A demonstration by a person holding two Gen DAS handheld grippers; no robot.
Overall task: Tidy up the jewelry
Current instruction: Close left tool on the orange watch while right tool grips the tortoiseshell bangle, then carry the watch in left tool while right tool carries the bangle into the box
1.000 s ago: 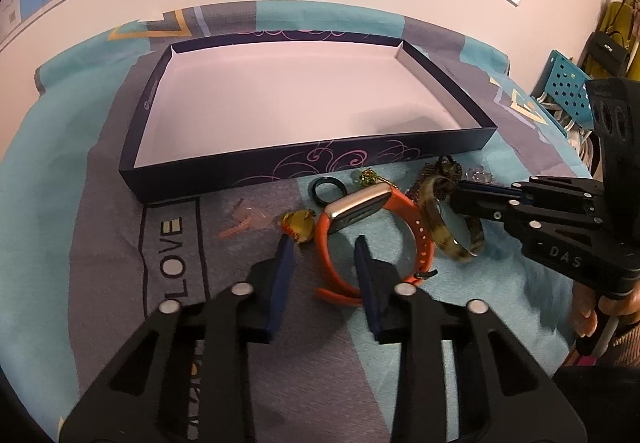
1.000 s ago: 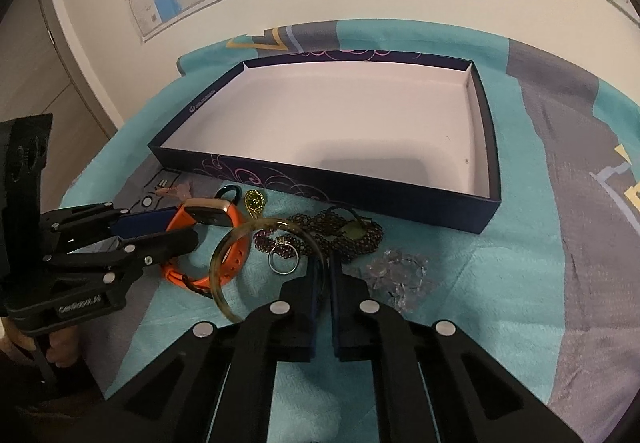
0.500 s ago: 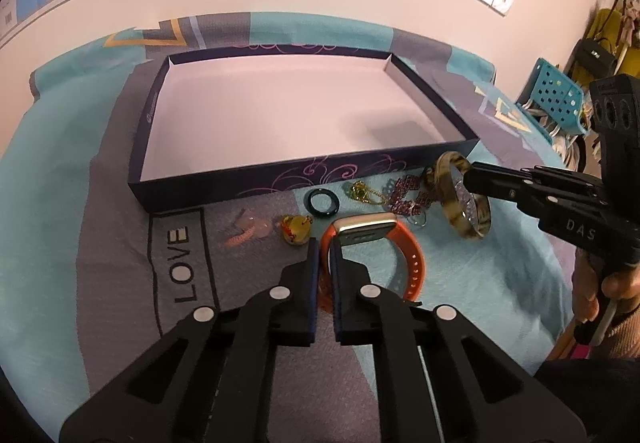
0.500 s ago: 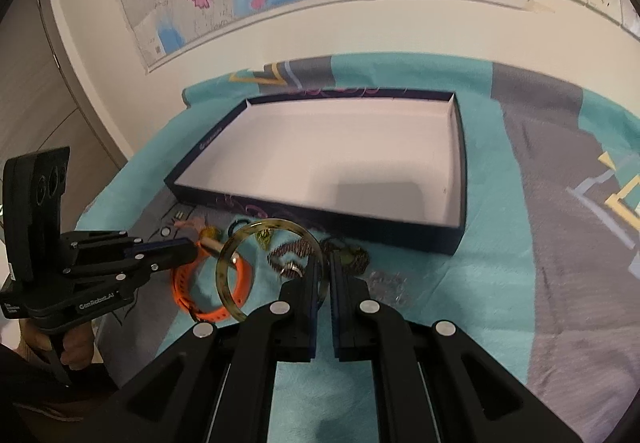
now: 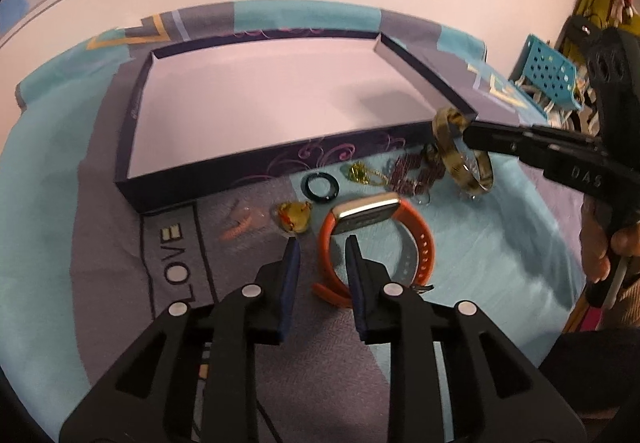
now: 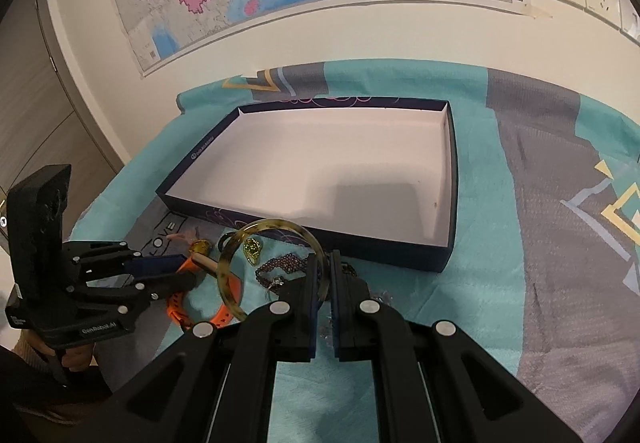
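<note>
My right gripper (image 6: pixel 323 275) is clamped on the rim of the tortoiseshell bangle (image 6: pixel 256 267), lifted at lower centre just in front of the tray (image 6: pixel 450 203). That thin edge grip could let it swing or slip onto the chains below. My left gripper (image 5: pixel 320 263) has just reopened, its jaws apart and straddling the orange watch (image 5: pixel 372 231) strap without pinching it. I can't make out the clear beads tucked behind the right fingers.

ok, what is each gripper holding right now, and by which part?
Right gripper: tortoiseshell bangle, pinched at its rim. Left gripper: nothing gripped; jaws open around the orange watch strap.
</note>
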